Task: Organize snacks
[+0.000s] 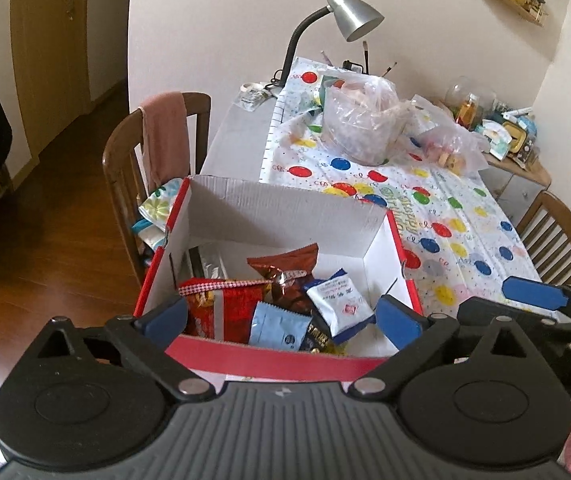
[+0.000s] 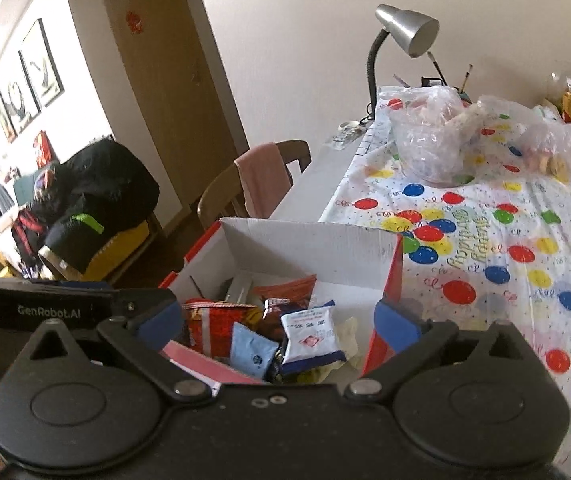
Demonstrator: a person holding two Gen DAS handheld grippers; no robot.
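Observation:
A red and white cardboard box (image 1: 285,216) (image 2: 309,248) stands open at the table's near left corner. Inside lie several snack packets: a red packet (image 1: 225,304) (image 2: 213,320), a brown foil packet (image 1: 285,268), a white and blue packet (image 1: 339,300) (image 2: 311,330) and a light blue packet (image 1: 277,326) (image 2: 251,350). My left gripper (image 1: 281,318) hovers open over the box's near edge, nothing between its blue pads. My right gripper (image 2: 279,324) is open too, above the same side and empty. One of its blue pads (image 1: 533,292) shows at the right of the left wrist view.
A balloon-print tablecloth (image 1: 465,220) covers the table beyond the box. On it sit clear plastic bags (image 1: 361,120) of food, with a grey desk lamp (image 1: 349,12) at the far end. A chair draped with a pink towel (image 1: 161,136) stands left; another chair (image 1: 557,236) stands right.

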